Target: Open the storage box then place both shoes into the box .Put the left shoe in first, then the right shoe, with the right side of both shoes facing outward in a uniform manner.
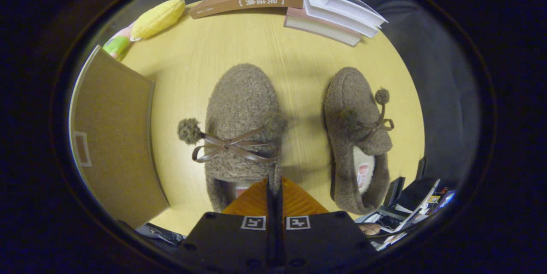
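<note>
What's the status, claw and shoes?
Claw shut, empty, over heel of near shoe. Second shoe beside it on table. Storage box closed. Nothing in the way.

The tongs have two ribbed, wedge-shaped fingers set on dark, flat blocks at the lower middle of the frame. Each block bears one square black-and-white marker and several small round screw holes.
</note>
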`<act>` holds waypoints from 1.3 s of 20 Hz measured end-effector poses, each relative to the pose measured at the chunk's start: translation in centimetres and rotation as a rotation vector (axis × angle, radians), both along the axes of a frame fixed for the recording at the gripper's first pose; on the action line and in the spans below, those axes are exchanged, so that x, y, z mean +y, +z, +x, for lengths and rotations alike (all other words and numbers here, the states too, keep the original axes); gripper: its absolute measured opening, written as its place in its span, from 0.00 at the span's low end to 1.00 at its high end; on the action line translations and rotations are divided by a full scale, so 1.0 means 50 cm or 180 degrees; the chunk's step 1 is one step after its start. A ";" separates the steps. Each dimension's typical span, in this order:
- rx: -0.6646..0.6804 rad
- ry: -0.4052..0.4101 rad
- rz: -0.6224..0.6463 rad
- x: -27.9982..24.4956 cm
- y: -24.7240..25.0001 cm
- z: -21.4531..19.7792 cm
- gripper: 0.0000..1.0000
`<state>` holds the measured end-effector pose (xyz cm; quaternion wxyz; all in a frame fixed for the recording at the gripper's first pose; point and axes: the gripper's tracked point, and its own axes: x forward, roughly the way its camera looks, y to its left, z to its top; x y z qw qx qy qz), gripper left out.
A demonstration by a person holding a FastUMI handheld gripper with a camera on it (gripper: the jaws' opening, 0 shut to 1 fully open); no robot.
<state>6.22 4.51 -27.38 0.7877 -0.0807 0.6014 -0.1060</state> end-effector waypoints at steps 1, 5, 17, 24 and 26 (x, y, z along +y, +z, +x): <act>-0.0014 0.0012 -0.0034 0.001 0.009 0.001 0.04; -0.0038 0.0063 -0.0240 0.006 0.051 -0.006 0.04; -0.0370 0.0052 -0.1022 0.074 0.335 -0.032 0.03; -0.0697 0.0100 -0.0596 0.314 0.405 -0.007 0.03; -0.0679 0.0189 -0.0472 0.384 0.389 -0.006 0.03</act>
